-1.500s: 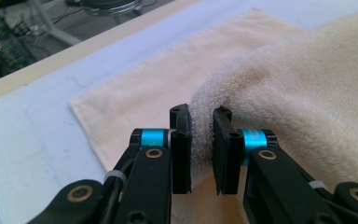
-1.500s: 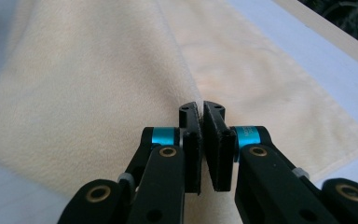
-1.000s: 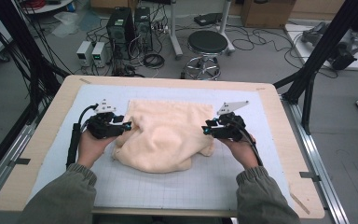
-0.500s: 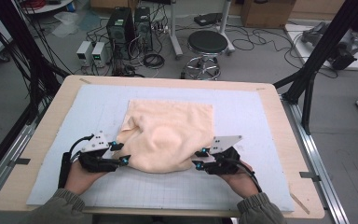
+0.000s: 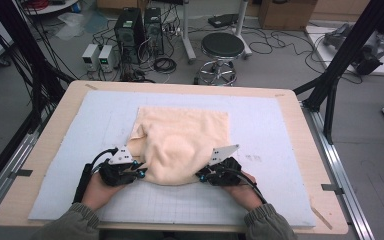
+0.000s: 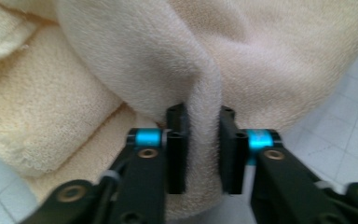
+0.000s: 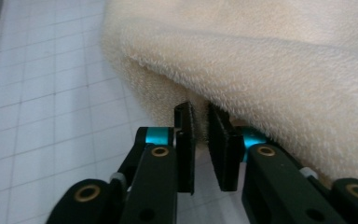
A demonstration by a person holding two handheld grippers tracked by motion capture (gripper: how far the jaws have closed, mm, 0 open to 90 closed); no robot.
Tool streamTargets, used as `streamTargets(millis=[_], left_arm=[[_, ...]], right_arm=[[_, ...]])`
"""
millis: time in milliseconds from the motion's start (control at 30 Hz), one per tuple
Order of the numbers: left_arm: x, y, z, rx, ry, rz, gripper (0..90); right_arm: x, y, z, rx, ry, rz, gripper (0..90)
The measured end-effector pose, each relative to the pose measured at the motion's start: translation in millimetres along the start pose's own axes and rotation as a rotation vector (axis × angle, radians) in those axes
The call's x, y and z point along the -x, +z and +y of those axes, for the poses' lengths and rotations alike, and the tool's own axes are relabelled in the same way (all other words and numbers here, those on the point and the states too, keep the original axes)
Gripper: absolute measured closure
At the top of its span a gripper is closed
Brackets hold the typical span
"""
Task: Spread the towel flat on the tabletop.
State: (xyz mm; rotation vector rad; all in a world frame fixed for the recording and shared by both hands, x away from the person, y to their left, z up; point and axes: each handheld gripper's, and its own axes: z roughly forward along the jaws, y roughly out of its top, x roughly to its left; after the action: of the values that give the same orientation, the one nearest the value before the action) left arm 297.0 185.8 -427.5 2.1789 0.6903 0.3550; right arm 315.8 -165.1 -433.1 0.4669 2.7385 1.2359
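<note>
**Tongs clamped on the near edge of the cream towel**

Both tongs sit low at the near side of the table (image 5: pixel 300 107), one at each near corner of the cream towel (image 5: pixel 182 142). My left tongs (image 5: pixel 141 172) have just been closing, and in the left gripper view a thick fold of the towel (image 6: pixel 205 116) runs straight up between the two black jaws, pinched tight by the pads (image 6: pixel 177 154). My right tongs (image 5: pixel 201 175) have also just been closing; in the right gripper view (image 7: pixel 200 140) the jaws stand nearly together, their tips pushed into the underside of the towel's (image 7: pixel 270 70) hanging edge, so I read them as gripping that edge, though the pinch itself is partly hidden by the pile.

From the high view, the towel lies on the pale gridded mat (image 5: pixel 275 135) that covers the table, roughly in the middle. Its far edge lies flat and straight, while the near part bulges up in a rounded hump between my two hands. A folded layer peeks out at its left side.
</note>
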Motion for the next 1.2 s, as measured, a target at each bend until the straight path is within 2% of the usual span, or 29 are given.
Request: streamTargets(millis=[100, 200, 400, 600, 667, 733, 833, 900, 967, 1067, 1100, 1133, 1200], left_arm=[[2.6, -9.4, 3.2, 0.032, -0.006, 0.009, 82.1], [7.8, -23.7, 9.8, 0.077, 0.002, 0.021, 82.5], [22.2, -55.7, 34.4, 0.144, 0.044, 0.038, 82.7], [36.8, -81.9, 61.7, 0.205, 0.088, 0.056, 82.7], [37.4, -85.4, 66.5, 0.216, 0.094, 0.059, 82.6], [34.3, -80.7, 67.1, 0.204, 0.091, 0.065, 82.6], [24.8, -65.9, 63.1, 0.189, 0.042, 0.074, 82.6], [13.4, -51.1, 61.9, 0.176, 0.01, 0.099, 82.6], [-2.1, -36.0, 64.7, 0.161, -0.027, 0.139, 82.6], [-28.3, -14.4, 70.4, 0.167, -0.099, 0.198, 82.6], [-39.0, -4.8, 72.1, 0.155, -0.129, 0.215, 82.6], [-44.9, 1.1, 72.6, 0.138, -0.142, 0.225, 82.6], [-56.4, 14.8, 71.8, 0.105, -0.183, 0.239, 81.7]], right_arm=[[-2.9, -6.0, 0.4, -0.001, 0.0, 0.008, 83.5], [-9.5, -19.9, 2.4, 0.021, -0.027, -0.011, 83.7], [-23.4, -66.5, 7.6, 0.092, -0.068, -0.066, 84.2], [-38.9, -112.7, 31.4, 0.164, -0.137, -0.128, 84.3], [-41.8, -123.7, 38.1, 0.179, -0.152, -0.14, 84.2], [-40.5, -126.8, 41.6, 0.174, -0.156, -0.158, 84.2], [-28.3, -117.2, 40.0, 0.154, -0.128, -0.166, 84.2], [-14.5, -107.0, 37.7, 0.152, -0.08, -0.177, 84.2], [3.4, -94.3, 37.9, 0.144, -0.046, -0.199, 84.2], [31.1, -75.6, 44.5, 0.11, 0.001, -0.236, 84.2], [40.6, -69.7, 46.5, 0.108, 0.016, -0.247, 84.2], [52.7, -62.1, 48.4, 0.1, 0.039, -0.254, 83.9], [67.6, -50.6, 48.7, 0.08, 0.077, -0.253, 81.8]])
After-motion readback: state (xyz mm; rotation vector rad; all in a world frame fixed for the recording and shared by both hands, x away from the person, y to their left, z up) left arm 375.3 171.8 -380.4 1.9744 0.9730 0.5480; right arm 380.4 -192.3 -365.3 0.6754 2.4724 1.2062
